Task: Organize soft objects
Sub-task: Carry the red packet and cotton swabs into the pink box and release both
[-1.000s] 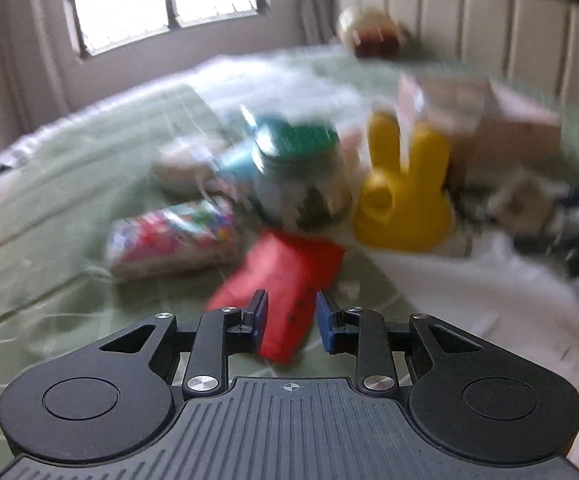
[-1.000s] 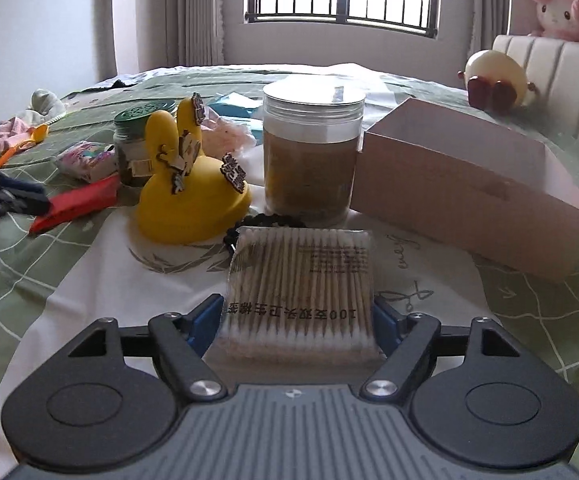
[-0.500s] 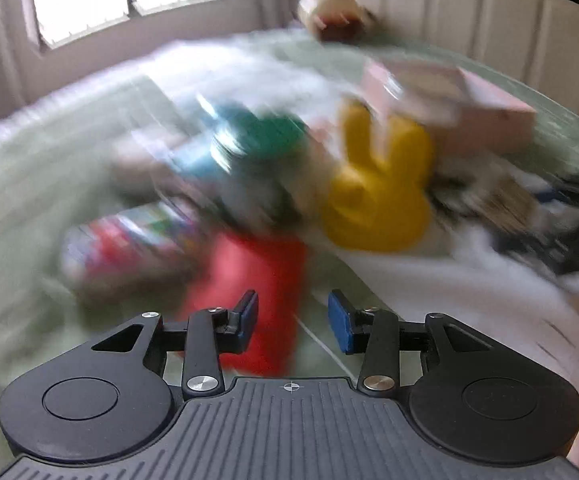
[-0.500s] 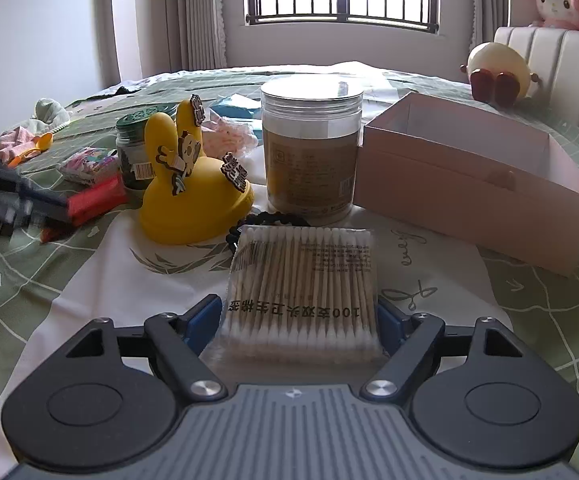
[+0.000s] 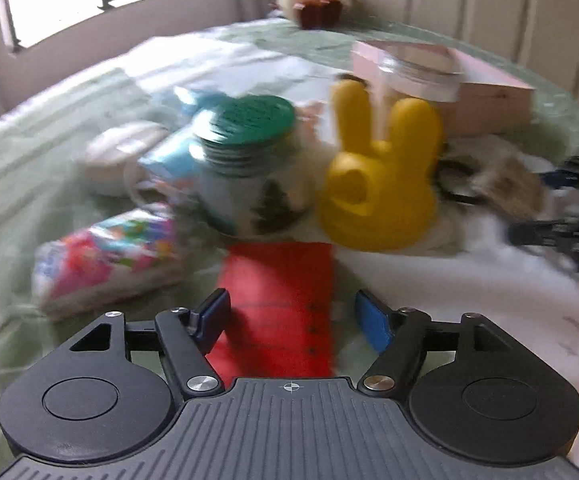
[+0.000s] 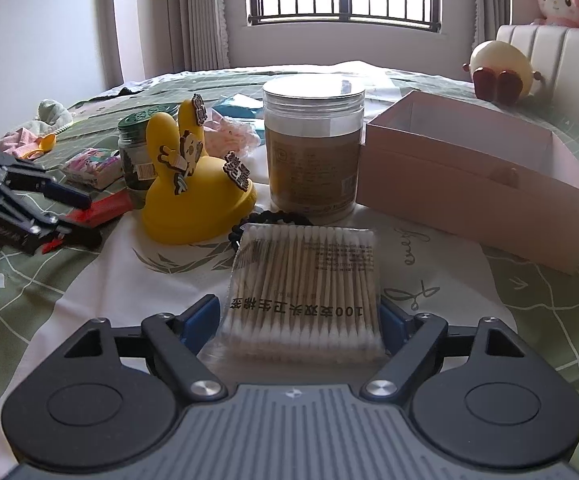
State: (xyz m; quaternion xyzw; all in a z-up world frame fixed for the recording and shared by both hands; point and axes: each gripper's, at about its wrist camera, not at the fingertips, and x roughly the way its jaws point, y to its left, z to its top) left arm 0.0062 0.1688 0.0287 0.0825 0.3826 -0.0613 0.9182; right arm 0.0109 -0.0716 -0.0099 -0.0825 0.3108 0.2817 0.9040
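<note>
Cotton-swab pack (image 6: 303, 292) flat on the white cloth (image 6: 89, 284), just in front of the clear jar (image 6: 312, 148), its near end sitting between the right gripper (image 6: 301, 320) fingers — spread wide, blue pads close beside both edges of the pack, actual contact not clear. Largest first: open pink box (image 6: 477, 184) right of the jar, just beside it. Then the jar itself, upright, lid on. Left of the jar, the yellow rabbit-shaped toy (image 6: 193, 188), with a green-lidded jar (image 5: 249, 160) just behind it. Further left of the jar, a colourful packet (image 5: 105, 256) lying on the green bedspread (image 6: 21, 276). Smaller: red flat item (image 5: 277, 300) between the wide-open fingers of the left gripper (image 5: 291, 316), pads apart from its edges, gripping nothing.
</note>
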